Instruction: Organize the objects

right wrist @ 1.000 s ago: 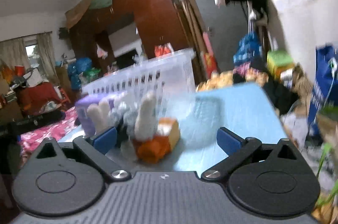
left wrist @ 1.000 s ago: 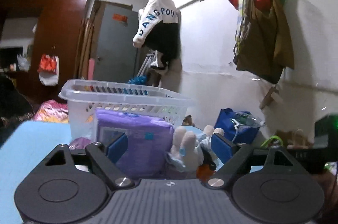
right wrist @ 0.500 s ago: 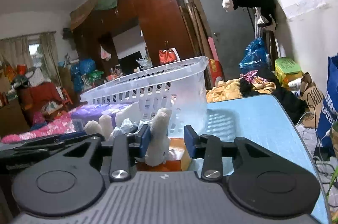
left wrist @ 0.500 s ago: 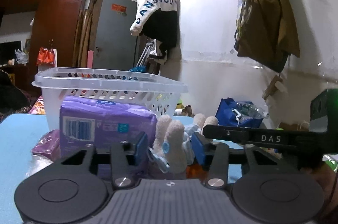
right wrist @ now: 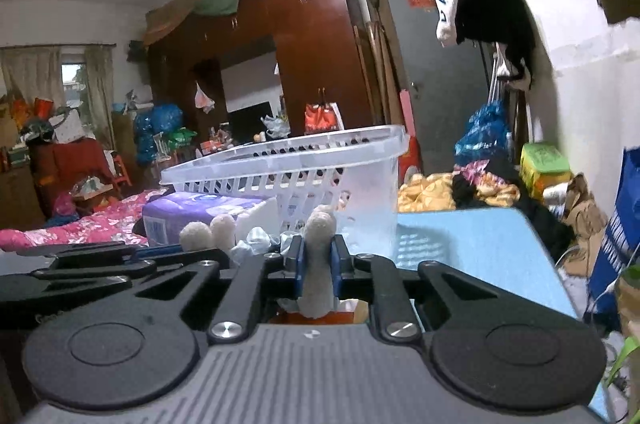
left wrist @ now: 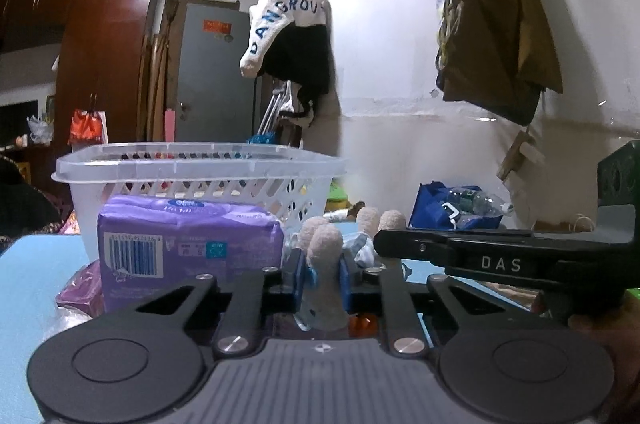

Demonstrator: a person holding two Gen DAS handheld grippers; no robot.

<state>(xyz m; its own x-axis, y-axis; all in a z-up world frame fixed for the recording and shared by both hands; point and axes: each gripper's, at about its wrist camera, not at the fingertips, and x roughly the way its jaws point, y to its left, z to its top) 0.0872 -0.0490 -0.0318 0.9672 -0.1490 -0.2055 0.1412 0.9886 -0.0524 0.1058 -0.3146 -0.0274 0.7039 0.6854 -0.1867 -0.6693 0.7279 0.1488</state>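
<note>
Gripping four plush limbs [left wrist: 326, 264], one basket [left wrist: 200, 166]

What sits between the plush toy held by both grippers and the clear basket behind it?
A purple pack stands between the plush toy and the basket, clearest in the left wrist view.

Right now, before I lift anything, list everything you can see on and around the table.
Plush toy: one, cream limbs, table front, gripped at two limbs.
Purple pack: one, left of toy, in front of basket.
Basket: one, clear white plastic, behind pack.
Table: one, light blue.
Blue bag: one, with bottles, beyond table.
Wardrobe: dark red-brown, far wall.
Left gripper: jaws closing, pads against a toy limb.
Right gripper: shut on another limb.
</note>
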